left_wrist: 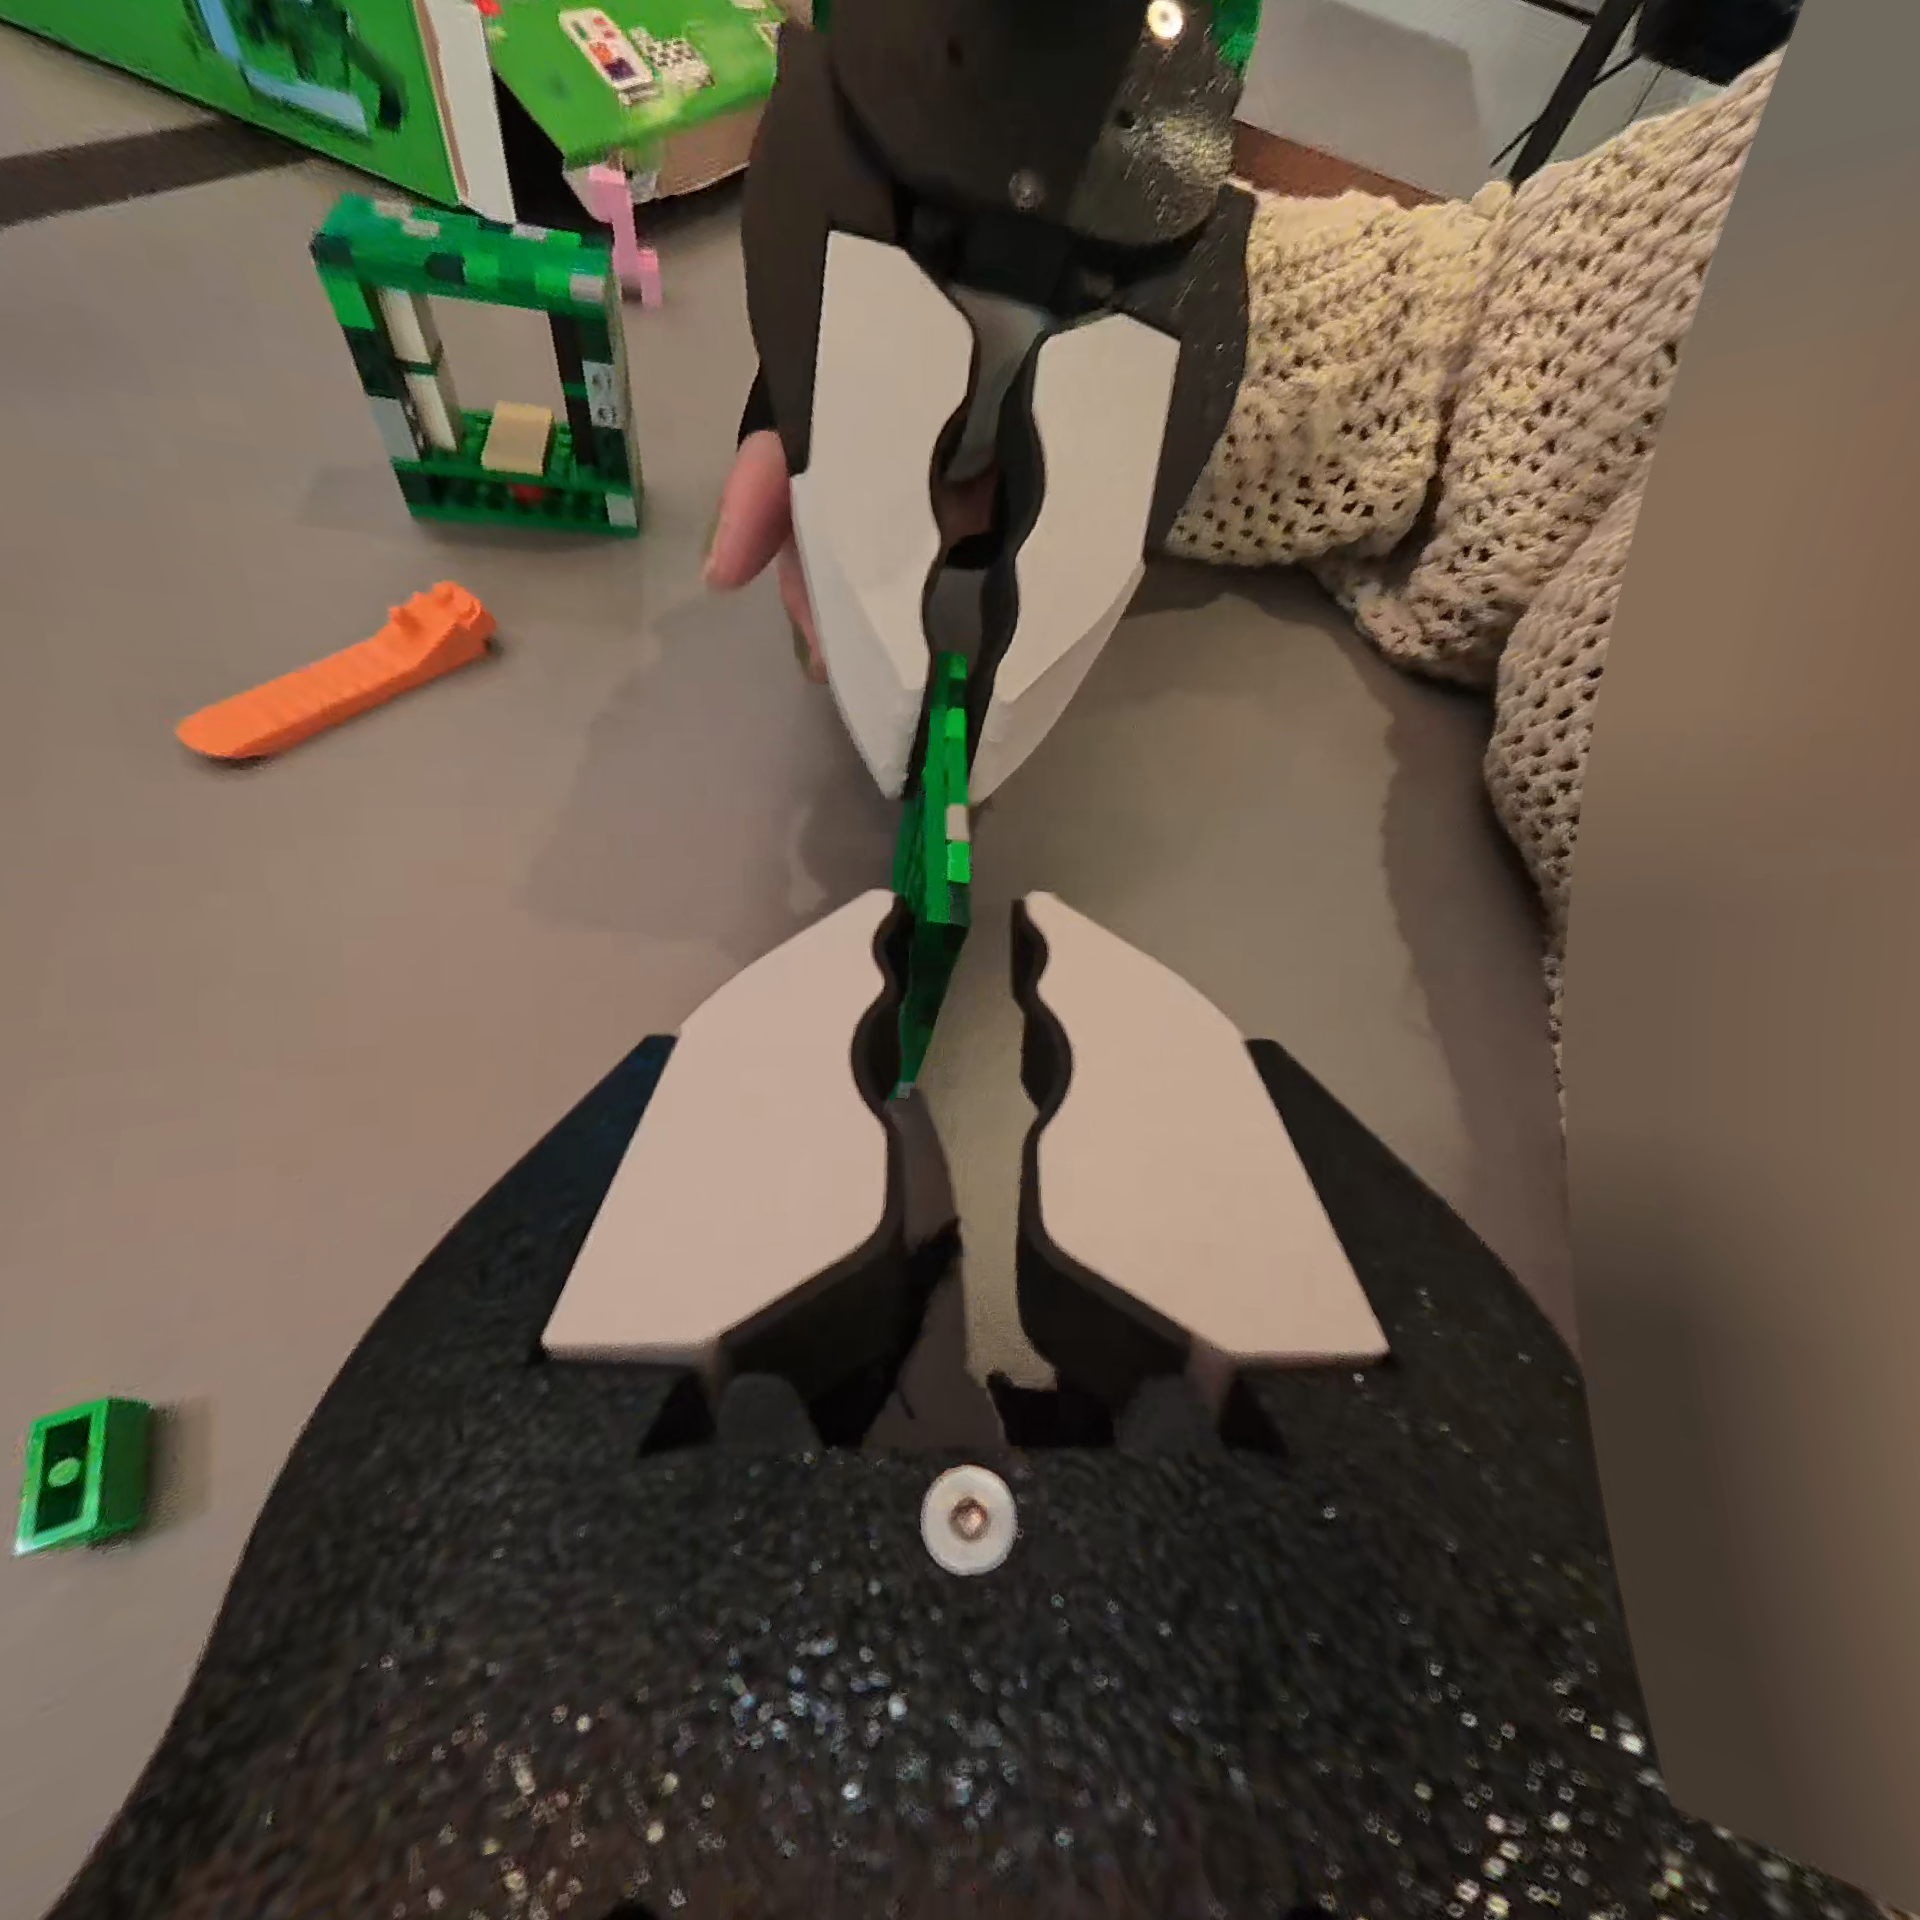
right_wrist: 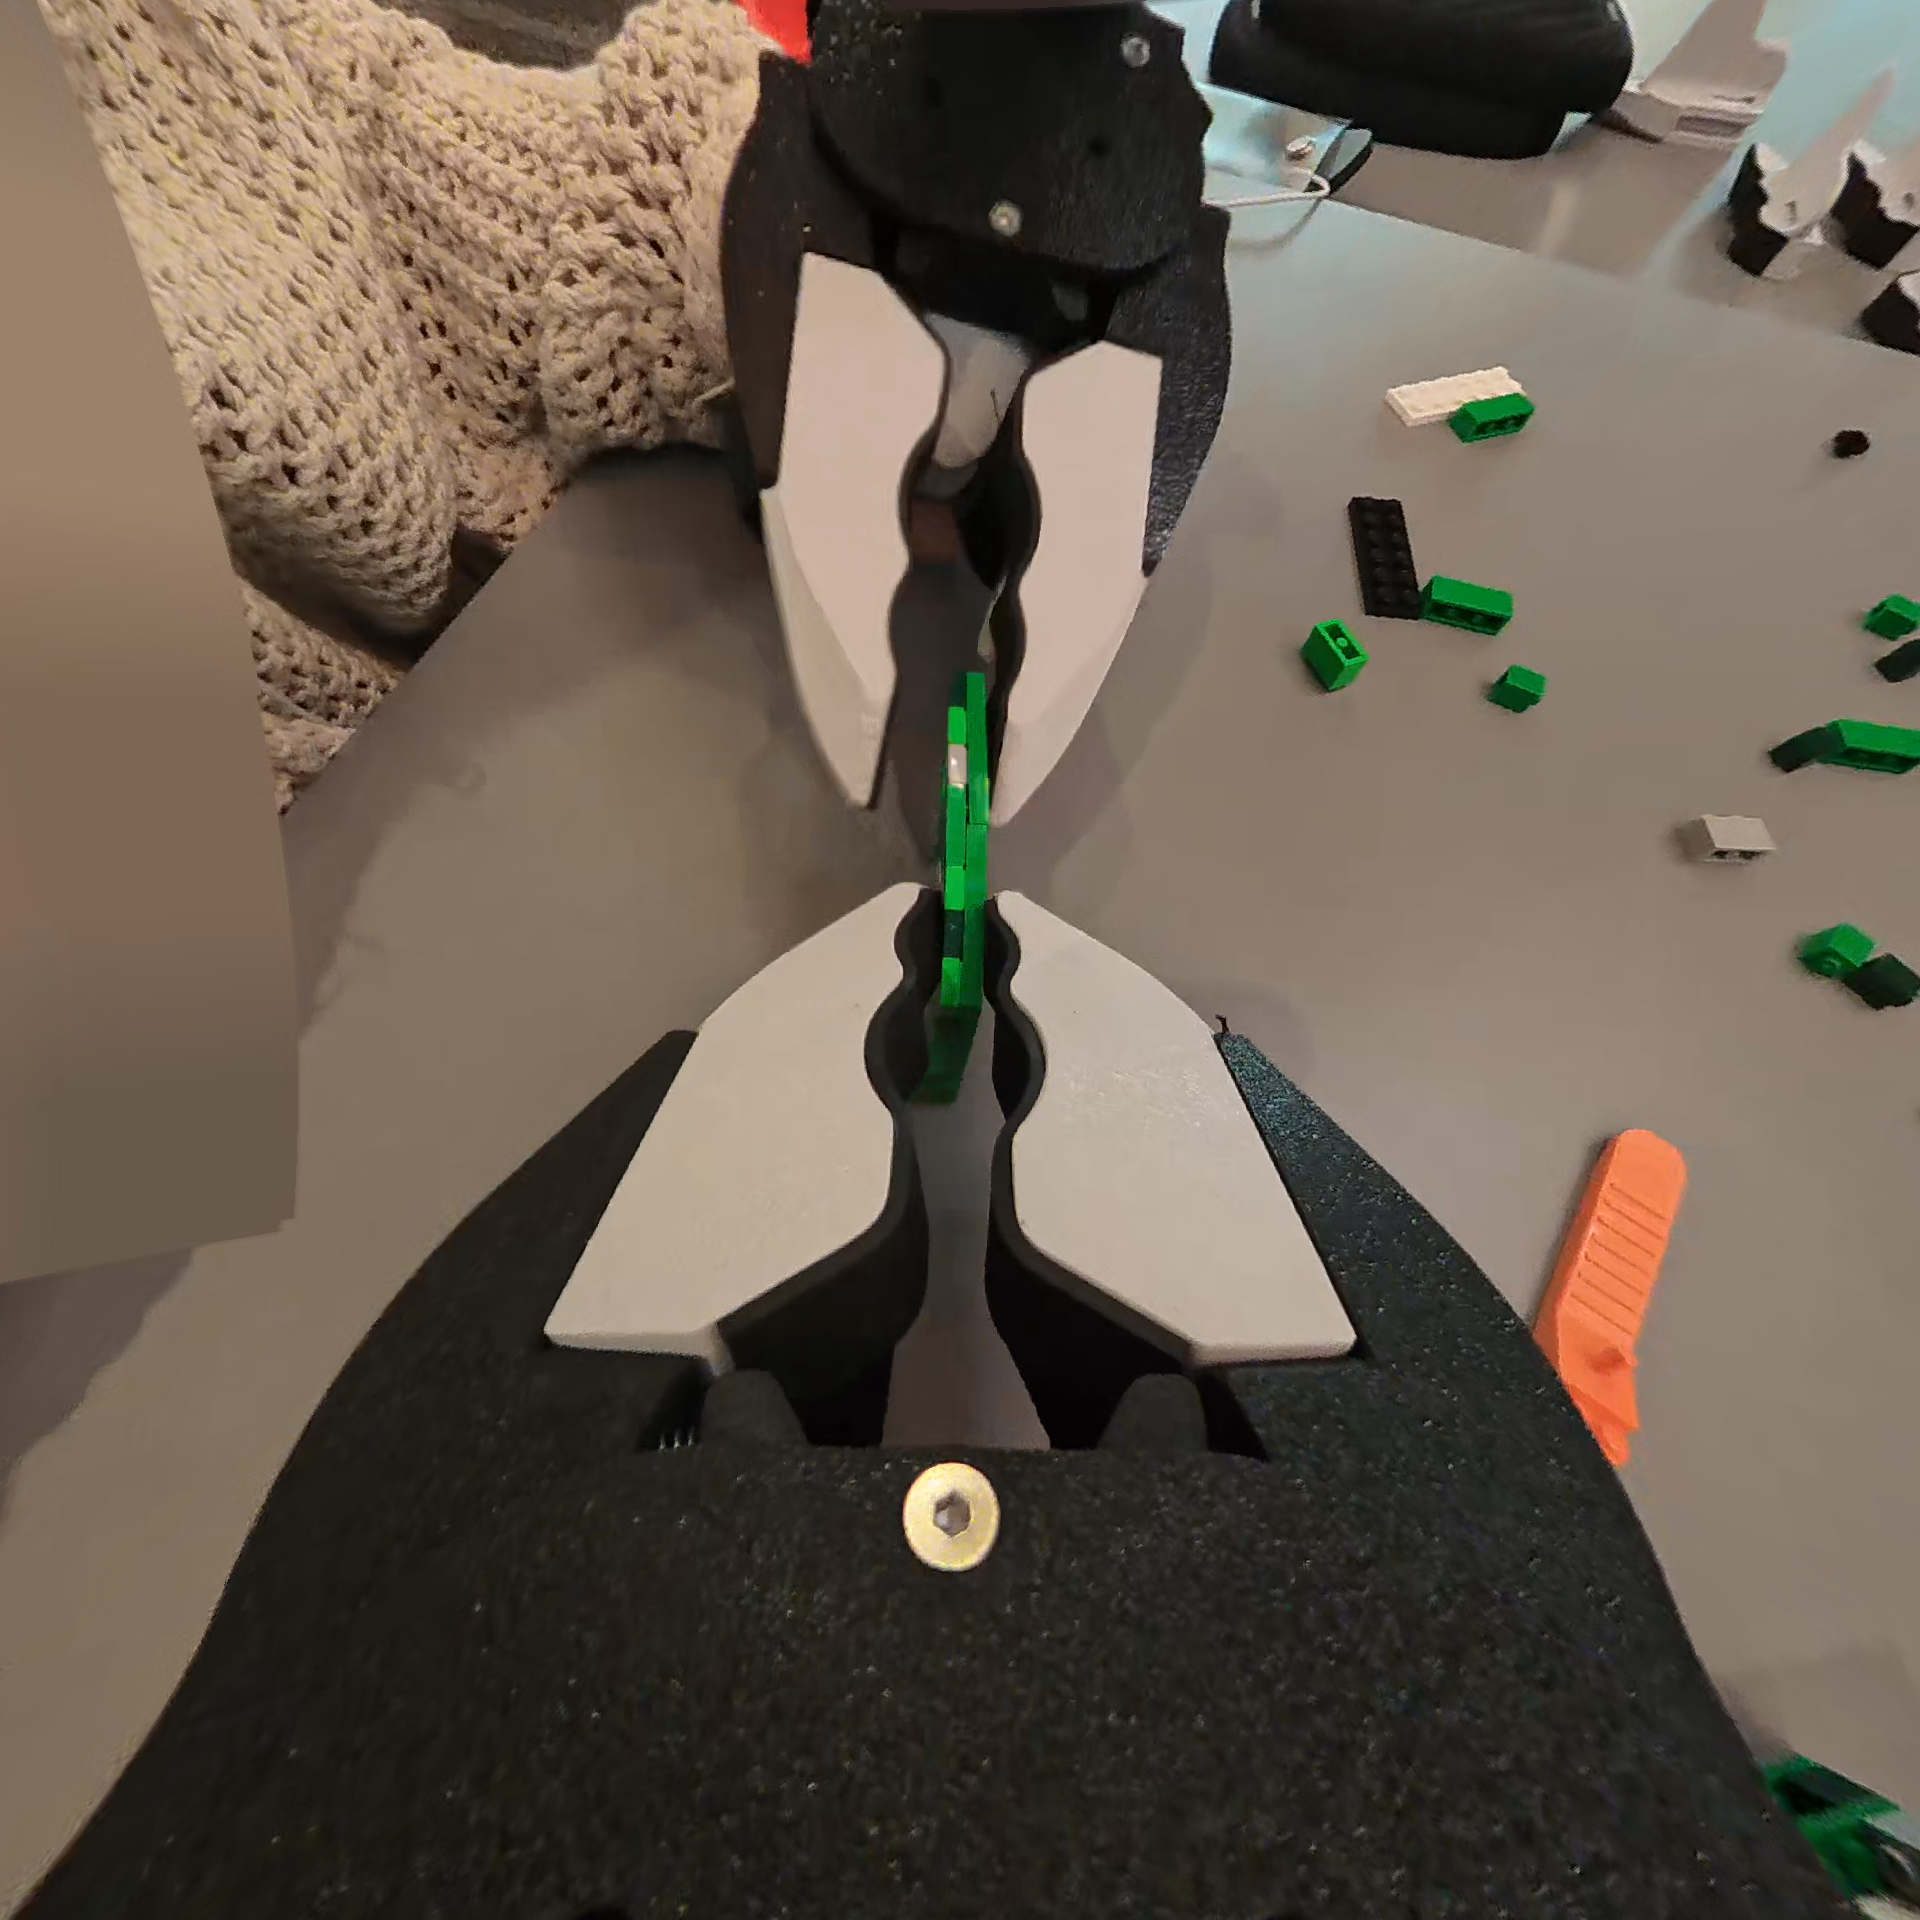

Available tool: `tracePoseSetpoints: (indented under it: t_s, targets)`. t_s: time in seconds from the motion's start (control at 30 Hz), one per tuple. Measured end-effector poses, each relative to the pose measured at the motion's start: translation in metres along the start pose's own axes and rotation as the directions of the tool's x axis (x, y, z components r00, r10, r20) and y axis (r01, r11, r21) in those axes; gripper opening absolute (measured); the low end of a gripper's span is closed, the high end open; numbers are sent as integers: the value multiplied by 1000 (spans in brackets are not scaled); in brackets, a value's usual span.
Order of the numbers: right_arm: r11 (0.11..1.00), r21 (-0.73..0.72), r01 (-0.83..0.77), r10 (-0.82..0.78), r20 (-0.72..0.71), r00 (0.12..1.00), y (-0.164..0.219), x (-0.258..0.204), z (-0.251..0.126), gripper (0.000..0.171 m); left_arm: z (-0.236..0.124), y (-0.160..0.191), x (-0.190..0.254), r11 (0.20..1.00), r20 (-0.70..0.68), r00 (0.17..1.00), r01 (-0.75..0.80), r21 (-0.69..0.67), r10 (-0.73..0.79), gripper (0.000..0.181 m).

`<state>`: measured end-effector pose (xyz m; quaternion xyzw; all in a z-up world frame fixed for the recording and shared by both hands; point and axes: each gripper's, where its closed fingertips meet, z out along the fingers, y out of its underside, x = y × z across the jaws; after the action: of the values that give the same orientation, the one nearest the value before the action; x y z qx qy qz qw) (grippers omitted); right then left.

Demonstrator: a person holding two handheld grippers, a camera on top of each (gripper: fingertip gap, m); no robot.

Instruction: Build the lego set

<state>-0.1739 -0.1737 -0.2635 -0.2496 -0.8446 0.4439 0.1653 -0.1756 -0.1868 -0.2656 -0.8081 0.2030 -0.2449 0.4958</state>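
**Green panel held edge-on between two facing grippers**

The grey table point(left_wrist: 312, 935) carries the whole job. At its far left in the left wrist view the green box point(left_wrist: 343, 73) lies open, and a green frame build point(left_wrist: 478, 374) stands upright just before it, likely parked clear of the work.

Over the middle, the right gripper point(right_wrist: 954, 914) pinches the near end of a thin green lego panel point(right_wrist: 964, 831), fingers almost together. The left gripper point(left_wrist: 951, 914) faces it, fingers partly open; the panel lies against one finger only, so this looks like a handover or a steadying hold.

An orange brick separator point(left_wrist: 343, 675) and loose green bricks point(right_wrist: 1465, 603) lie well apart, within reach.
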Motion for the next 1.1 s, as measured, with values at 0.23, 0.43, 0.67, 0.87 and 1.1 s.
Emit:
tracePoseSetpoints:
  t_s: [0.23,0.43,0.67,0.87,1.1]
  targets:
    - [991,10,137,-130,-256,958,-5,28,-9,25,1,-1,-21,987,86,983,161,27,-163,6]
    - [911,-179,371,-411,-317,855,7,3,13,45,-5,0,-49,875,152,865,454,168,-478,6]
    - [906,-293,305,-379,-244,892,21,14,31,43,-6,4,-60,788,133,781,582,201,-610,6]
    - [873,-357,332,-421,-210,883,19,26,40,37,-6,8,-65,741,124,734,640,203,-667,7]
    - [831,-439,343,-445,-152,883,23,28,38,32,-6,9,-66,752,147,740,626,205,-656,8]
